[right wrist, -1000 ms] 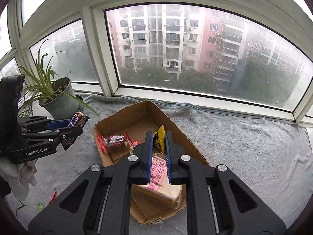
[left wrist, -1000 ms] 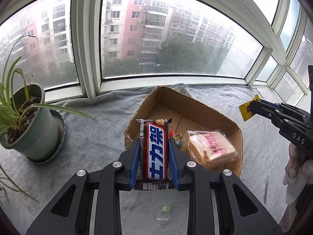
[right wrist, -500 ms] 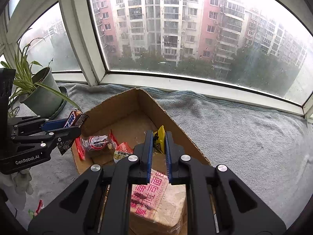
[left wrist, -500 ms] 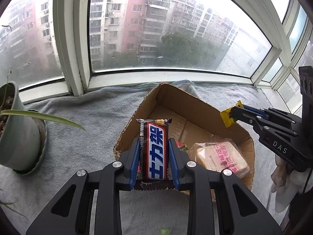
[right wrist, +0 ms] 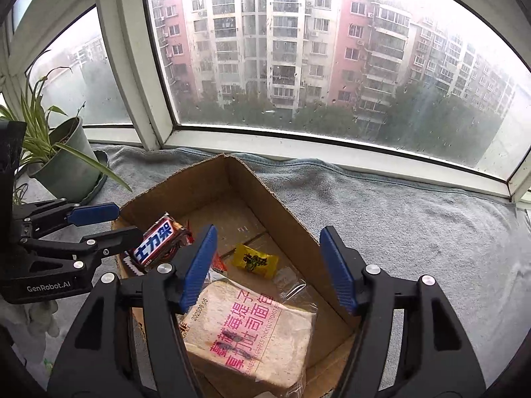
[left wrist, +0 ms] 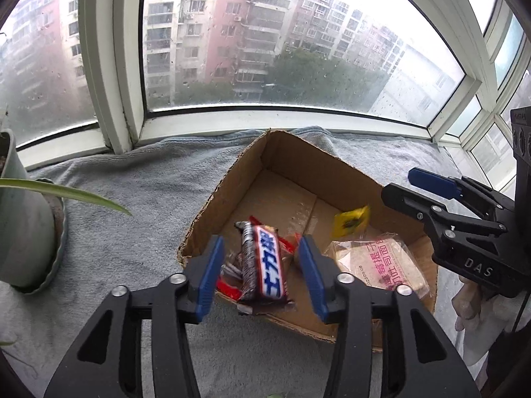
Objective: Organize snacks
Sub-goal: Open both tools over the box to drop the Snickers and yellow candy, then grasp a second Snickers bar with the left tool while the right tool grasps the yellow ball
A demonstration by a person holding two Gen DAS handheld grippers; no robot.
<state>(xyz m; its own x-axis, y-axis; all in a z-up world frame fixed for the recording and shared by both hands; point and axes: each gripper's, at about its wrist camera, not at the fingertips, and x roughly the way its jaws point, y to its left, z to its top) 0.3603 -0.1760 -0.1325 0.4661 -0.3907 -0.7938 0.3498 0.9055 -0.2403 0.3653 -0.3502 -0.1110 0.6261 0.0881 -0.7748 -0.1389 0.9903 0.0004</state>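
left gripper (left wrist: 262, 267): black frame, blue pads, jaws spread wide, nothing clamped. between them the blue-and-brown wrapped chocolate bar (left wrist: 262, 263) looks loose, over the near-left rim of the open brown cardboard box (left wrist: 292, 162); falling or resting, cannot tell. long axis runs roughly along the fingers, far end tipped slightly left

right gripper (right wrist: 268, 270): jaws also wide apart, empty. small yellow candy packet (right wrist: 255, 260) lies on the box floor just ahead, long axis crosswise to the fingers; clear-wrapped bread slice with pink print (right wrist: 252, 335) below it. right gripper is nearer both
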